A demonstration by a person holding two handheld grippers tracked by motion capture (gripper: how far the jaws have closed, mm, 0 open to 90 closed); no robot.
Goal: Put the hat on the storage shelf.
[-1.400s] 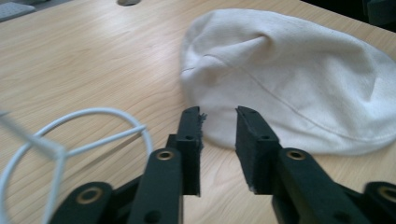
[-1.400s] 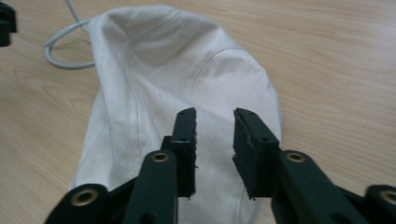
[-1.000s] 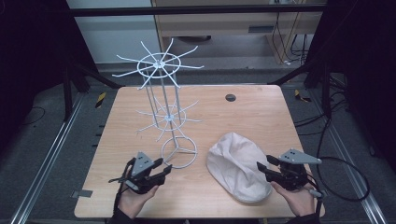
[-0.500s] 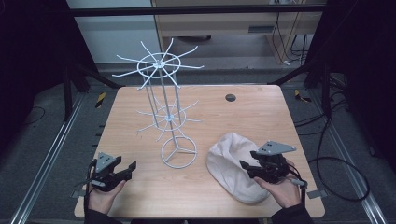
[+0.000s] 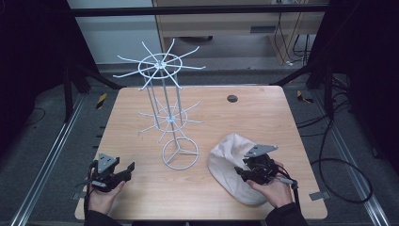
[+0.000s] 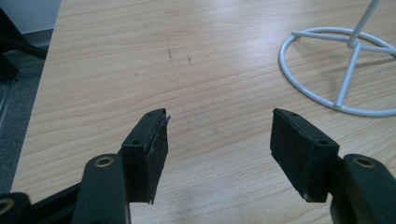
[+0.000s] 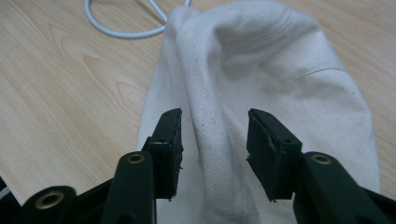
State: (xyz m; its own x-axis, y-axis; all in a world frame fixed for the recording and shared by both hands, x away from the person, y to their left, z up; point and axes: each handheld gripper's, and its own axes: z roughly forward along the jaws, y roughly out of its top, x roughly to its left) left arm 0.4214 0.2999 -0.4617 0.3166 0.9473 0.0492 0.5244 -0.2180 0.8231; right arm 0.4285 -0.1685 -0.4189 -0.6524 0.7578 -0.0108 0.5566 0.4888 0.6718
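No legible txt; right claw (image 7: 214, 154) astride cream cloth bag (image 7: 261, 84) fold.

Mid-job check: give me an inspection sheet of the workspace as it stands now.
Surface: wooden table, dark round spot near far edge.
Job's things: white wire rack upright at centre; cream cloth cap lying at right.
Clutter: nothing seen.
Grippers: left gripper open over bare wood; right gripper open, jaws either side of a cap fold.
Cables: black cable looping on floor at right.
Surroundings: dark frame, grey floor.
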